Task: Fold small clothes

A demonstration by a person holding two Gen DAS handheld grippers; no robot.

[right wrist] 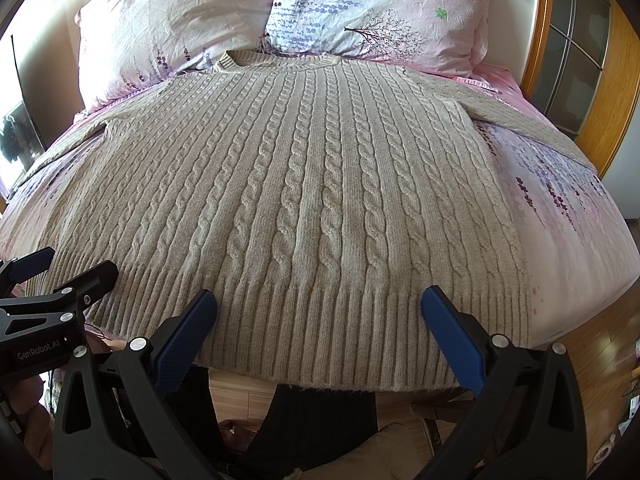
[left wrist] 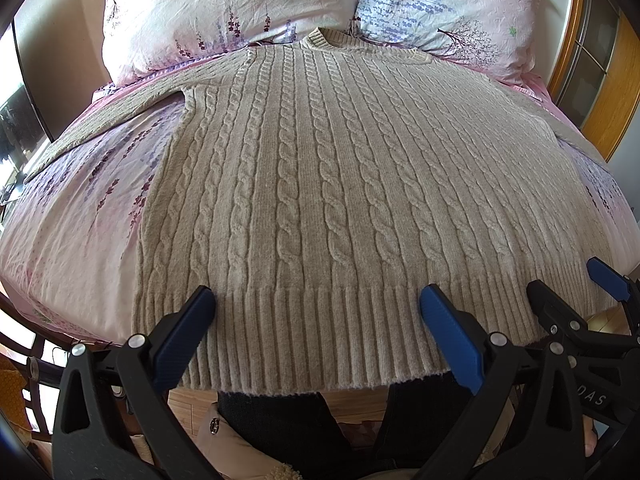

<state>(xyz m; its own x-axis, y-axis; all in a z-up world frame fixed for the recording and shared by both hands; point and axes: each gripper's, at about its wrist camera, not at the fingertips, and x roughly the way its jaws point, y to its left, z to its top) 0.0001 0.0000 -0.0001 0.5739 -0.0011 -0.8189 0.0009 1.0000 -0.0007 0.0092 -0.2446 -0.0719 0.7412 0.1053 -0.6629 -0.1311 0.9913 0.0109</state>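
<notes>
A beige cable-knit sweater [left wrist: 320, 168] lies flat on the bed, collar toward the pillows, ribbed hem hanging over the near bed edge. It also shows in the right wrist view [right wrist: 304, 184], with both sleeves spread out to the sides. My left gripper [left wrist: 318, 300] is open and empty, its blue-padded fingers just above the left part of the hem. My right gripper [right wrist: 320, 304] is open and empty above the right part of the hem. The right gripper shows at the edge of the left wrist view [left wrist: 572, 280], and the left gripper shows in the right wrist view [right wrist: 64, 264].
The bed has a pink floral cover [left wrist: 80, 208] and two floral pillows [left wrist: 224, 12] [right wrist: 376, 4] at the head. A wooden frame with glass panes [right wrist: 580, 52] stands at the right. Wooden floor [right wrist: 592, 336] and the person's dark-clothed legs [left wrist: 288, 420] are below the hem.
</notes>
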